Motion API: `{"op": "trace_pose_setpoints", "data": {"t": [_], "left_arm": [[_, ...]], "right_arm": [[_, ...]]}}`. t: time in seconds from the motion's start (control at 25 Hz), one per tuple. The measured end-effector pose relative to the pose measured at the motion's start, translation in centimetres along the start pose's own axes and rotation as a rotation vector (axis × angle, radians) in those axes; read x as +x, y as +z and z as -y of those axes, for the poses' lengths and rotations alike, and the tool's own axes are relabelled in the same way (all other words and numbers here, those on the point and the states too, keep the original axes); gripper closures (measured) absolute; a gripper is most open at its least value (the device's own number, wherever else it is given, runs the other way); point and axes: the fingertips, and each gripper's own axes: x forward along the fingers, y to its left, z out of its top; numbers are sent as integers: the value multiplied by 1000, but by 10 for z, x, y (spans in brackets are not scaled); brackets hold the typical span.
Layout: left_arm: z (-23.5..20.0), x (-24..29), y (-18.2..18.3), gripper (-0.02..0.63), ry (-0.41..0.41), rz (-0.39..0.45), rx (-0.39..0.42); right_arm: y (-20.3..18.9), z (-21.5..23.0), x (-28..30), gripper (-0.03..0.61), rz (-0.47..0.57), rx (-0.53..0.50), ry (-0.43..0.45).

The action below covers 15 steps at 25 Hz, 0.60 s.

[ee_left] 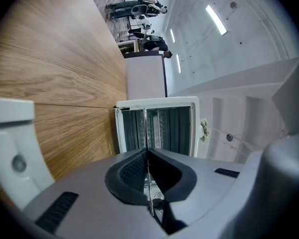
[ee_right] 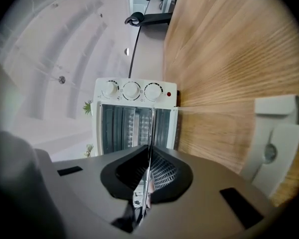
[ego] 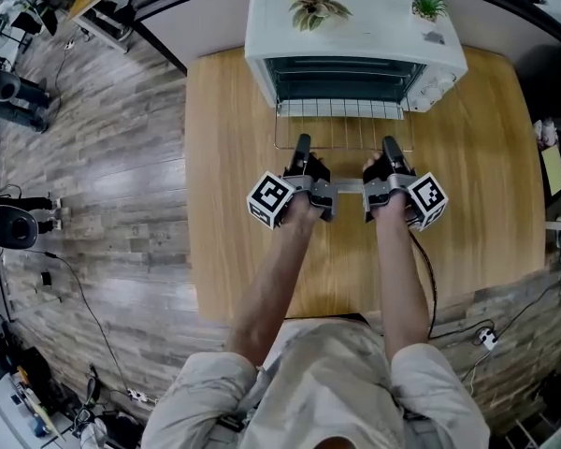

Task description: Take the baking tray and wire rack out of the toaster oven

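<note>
Left hand-held gripper (ego: pixel 303 144) and right hand-held gripper (ego: pixel 390 145) are clamped on the rack's (ego: pixel 341 109) six-o'clock edge. Uneven pulling could jam it in the oven (ego: pixel 355 26).

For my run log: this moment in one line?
left gripper: shut on wire rack | right gripper: shut on wire rack | wire rack: partly out of toaster oven

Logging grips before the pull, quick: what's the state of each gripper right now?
Left gripper: closed on the front edge of the wire rack.
Right gripper: closed on the same edge.
</note>
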Motion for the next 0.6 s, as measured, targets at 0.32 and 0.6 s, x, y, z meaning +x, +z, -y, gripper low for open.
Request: {"op": "trace_pose_setpoints", "data": {"t": [0.32,0.6], "left_arm": [[2,-48,-10,600,-5,8,-18],[20,-112,-31,600,-44,9,0]], "right_arm": [[-16,-5,-44,554,-36,6,24],[-26,-16,-106,554,-68,-37,63]]}}
